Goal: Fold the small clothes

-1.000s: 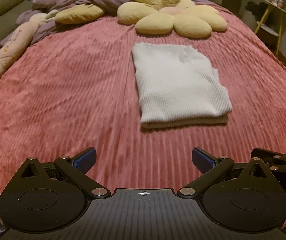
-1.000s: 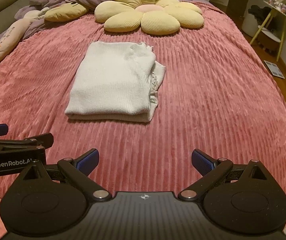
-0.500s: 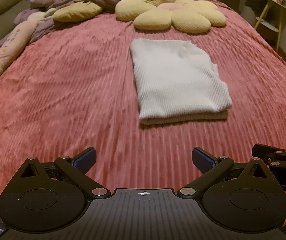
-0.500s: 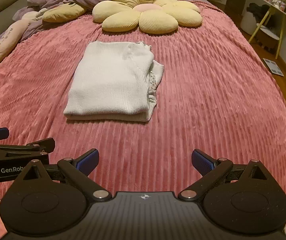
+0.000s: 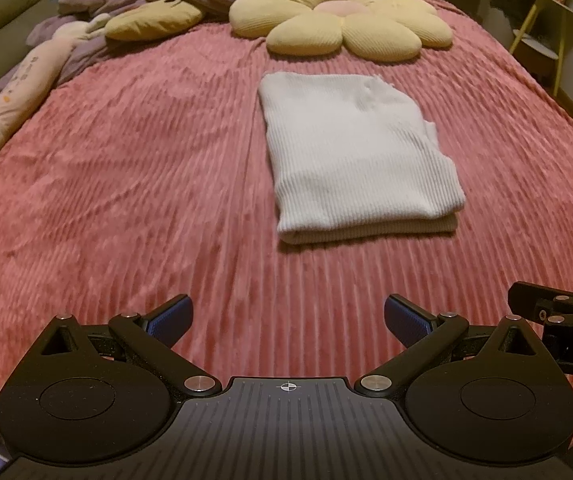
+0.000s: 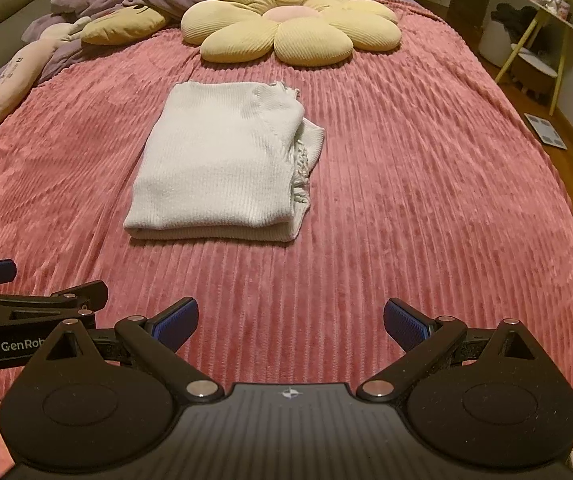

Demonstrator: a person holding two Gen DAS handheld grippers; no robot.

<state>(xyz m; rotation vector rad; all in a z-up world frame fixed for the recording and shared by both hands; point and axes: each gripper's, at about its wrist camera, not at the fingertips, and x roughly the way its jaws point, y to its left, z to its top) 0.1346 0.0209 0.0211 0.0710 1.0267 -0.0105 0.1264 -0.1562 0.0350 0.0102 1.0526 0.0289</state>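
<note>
I hold the left gripper (image 5: pixel 286 316) and right gripper (image 6: pixel 290 316) wide open and empty, clear of the folded white garment (image 6: pixel 222 164) on the bed (image 6: pixel 426 184), judging the fold complete.

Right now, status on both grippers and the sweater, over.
Left gripper open, empty. Right gripper open, empty. White knit sweater folded on pink bedspread, untouched. Nothing between grippers and sweater.

Both views rising and tipping slightly, folded white garment (image 5: pixel 356 156) sliding lower in frame, right gripper (image 6: pixel 290 320) easing back from it
</note>
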